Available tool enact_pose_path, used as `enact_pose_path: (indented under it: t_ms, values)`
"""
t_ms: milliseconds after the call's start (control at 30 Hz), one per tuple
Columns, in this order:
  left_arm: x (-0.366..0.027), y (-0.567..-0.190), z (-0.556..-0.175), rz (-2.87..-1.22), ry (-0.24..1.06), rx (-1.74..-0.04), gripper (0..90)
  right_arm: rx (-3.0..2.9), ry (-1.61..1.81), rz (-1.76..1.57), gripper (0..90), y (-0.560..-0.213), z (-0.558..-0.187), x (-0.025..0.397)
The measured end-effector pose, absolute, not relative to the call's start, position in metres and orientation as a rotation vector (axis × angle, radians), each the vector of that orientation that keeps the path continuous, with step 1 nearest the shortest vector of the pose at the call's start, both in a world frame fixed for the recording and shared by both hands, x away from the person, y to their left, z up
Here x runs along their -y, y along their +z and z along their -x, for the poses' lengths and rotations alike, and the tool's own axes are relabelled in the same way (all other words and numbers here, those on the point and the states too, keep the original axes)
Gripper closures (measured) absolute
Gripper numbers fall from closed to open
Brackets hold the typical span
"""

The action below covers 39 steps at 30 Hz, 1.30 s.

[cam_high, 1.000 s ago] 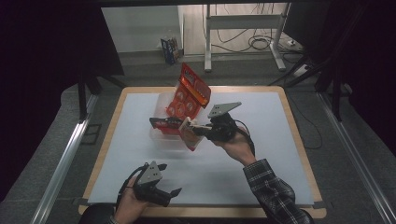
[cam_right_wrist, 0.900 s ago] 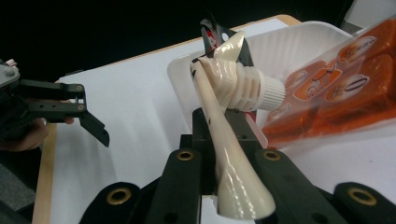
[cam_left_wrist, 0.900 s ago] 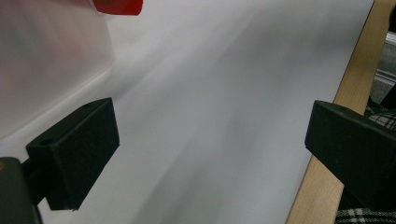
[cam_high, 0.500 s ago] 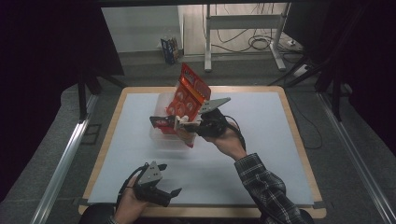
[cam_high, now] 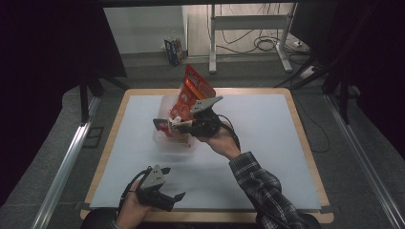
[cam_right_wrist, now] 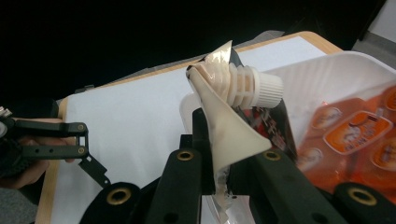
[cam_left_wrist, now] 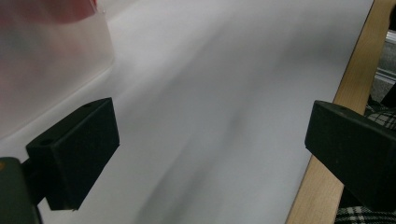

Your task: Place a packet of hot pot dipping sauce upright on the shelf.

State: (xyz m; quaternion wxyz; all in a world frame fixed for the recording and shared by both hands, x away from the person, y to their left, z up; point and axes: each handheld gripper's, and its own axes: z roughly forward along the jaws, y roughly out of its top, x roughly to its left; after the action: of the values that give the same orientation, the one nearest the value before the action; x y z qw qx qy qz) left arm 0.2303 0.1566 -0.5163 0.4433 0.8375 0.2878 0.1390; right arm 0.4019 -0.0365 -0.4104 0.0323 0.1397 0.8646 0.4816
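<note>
A: Right gripper [cam_high: 184, 125] clamped on spouted pouch [cam_right_wrist: 229, 116], white cap [cam_right_wrist: 268, 87] pointing sideways; held above clear plastic tub [cam_high: 168, 143] near table's far left.

B: Noted. Orange snack bag [cam_high: 193, 90] standing tilted in same tub, just behind pouch.

A: Left gripper [cam_high: 173, 197] low at near edge of white table sheet [cam_high: 267, 124], jaws wide apart, nothing between. Well apart from tub.
</note>
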Motion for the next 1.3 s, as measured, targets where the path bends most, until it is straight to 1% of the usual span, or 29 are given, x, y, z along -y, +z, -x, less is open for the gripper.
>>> enact_pose_path:
  t_ms: [333, 700, 833, 900, 1033, 1300]
  values:
    - [-0.159, -0.515, -0.23, -2.067, 0.351, -0.717, 2.8, -2.695, 1.51, -0.41, 83.6, -0.415, -0.407, 0.015]
    - [-0.158, -0.515, -0.23, -2.073, 0.349, -0.713, 2.8, -2.726, 1.514, -0.436, 83.7, -0.419, -0.413, 0.017]
    - [-0.157, -0.516, -0.23, -2.075, 0.35, -0.714, 2.8, -2.741, 1.466, -0.439, 83.7, -0.422, -0.415, 0.015]
    - [-0.157, -0.516, -0.229, -2.076, 0.351, -0.713, 2.8, -2.762, 1.391, -0.435, 83.6, -0.428, -0.414, 0.011]
    - [-0.158, -0.516, -0.23, -2.076, 0.353, -0.714, 2.8, -2.778, 1.37, -0.447, 83.3, -0.442, -0.415, 0.006]
    - [-0.157, -0.516, -0.229, -2.086, 0.358, -0.709, 2.8, -2.779, 1.34, -0.442, 82.9, -0.444, -0.416, 0.003]
